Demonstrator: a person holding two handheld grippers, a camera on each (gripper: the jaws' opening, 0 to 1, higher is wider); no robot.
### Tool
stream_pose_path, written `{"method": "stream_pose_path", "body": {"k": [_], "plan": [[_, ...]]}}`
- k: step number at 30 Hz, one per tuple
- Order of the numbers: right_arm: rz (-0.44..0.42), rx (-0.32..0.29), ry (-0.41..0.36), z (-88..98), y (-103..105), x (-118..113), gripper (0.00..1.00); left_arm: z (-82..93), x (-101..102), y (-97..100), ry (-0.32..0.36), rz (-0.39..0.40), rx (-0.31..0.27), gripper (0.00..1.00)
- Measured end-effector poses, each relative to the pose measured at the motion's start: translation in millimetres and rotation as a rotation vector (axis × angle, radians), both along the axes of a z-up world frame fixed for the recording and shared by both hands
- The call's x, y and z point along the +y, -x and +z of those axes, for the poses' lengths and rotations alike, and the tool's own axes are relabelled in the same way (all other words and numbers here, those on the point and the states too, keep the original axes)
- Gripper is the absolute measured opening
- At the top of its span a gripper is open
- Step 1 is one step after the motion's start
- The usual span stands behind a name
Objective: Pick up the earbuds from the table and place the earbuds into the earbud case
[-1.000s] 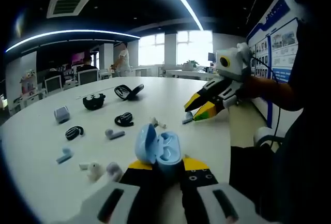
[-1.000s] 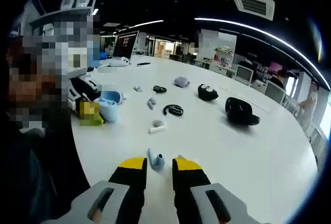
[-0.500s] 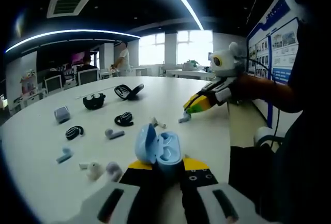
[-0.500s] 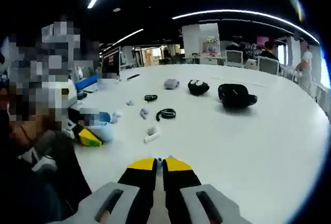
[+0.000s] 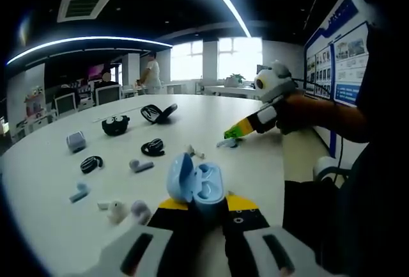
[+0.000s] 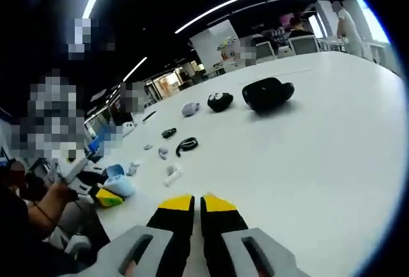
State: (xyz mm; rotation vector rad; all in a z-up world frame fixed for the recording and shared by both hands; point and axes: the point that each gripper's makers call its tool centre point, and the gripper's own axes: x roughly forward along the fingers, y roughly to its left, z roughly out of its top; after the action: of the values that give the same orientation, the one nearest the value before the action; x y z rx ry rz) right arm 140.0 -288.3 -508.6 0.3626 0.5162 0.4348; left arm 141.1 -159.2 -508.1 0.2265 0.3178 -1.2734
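Left gripper view: left gripper (image 5: pixel 206 203) pinches the base of the open blue earbud case (image 5: pixel 195 185), lid tipped up to the left, wells facing up just ahead of its jaws. Right gripper (image 5: pixel 231 137) sits ahead and to the right, lifted off the white table (image 5: pixel 211 118), a pale blue earbud (image 5: pixel 228 142) nipped at its tip, long axis roughly along the jaws. Loose earbuds (image 5: pixel 142 165) lie ahead-left of the case. Right gripper view: right gripper (image 6: pixel 197 203) jaws pressed together; the earbud itself is hidden between them. Case (image 6: pixel 119 183) is far left and slightly forward of this claw, so the likely move is a swing left, then down into a well.
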Motion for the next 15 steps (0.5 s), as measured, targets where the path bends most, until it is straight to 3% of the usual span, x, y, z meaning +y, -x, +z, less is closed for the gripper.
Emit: {"method": "stream_pose_path", "body": {"k": [8,10,15], "plan": [[-0.017,-0.032,0.019,13.1,11,-9,0.08,0.0,1,0.3,0.0,0.002,0.0,0.19],[-0.011,-0.045,0.043,14.7,17,-4,0.15,0.0,1,0.3,0.002,0.003,-0.001,0.19],[0.02,-0.067,0.138,8.0,25,10,0.16,0.1,1,0.3,0.004,0.004,-0.002,0.19]]}}
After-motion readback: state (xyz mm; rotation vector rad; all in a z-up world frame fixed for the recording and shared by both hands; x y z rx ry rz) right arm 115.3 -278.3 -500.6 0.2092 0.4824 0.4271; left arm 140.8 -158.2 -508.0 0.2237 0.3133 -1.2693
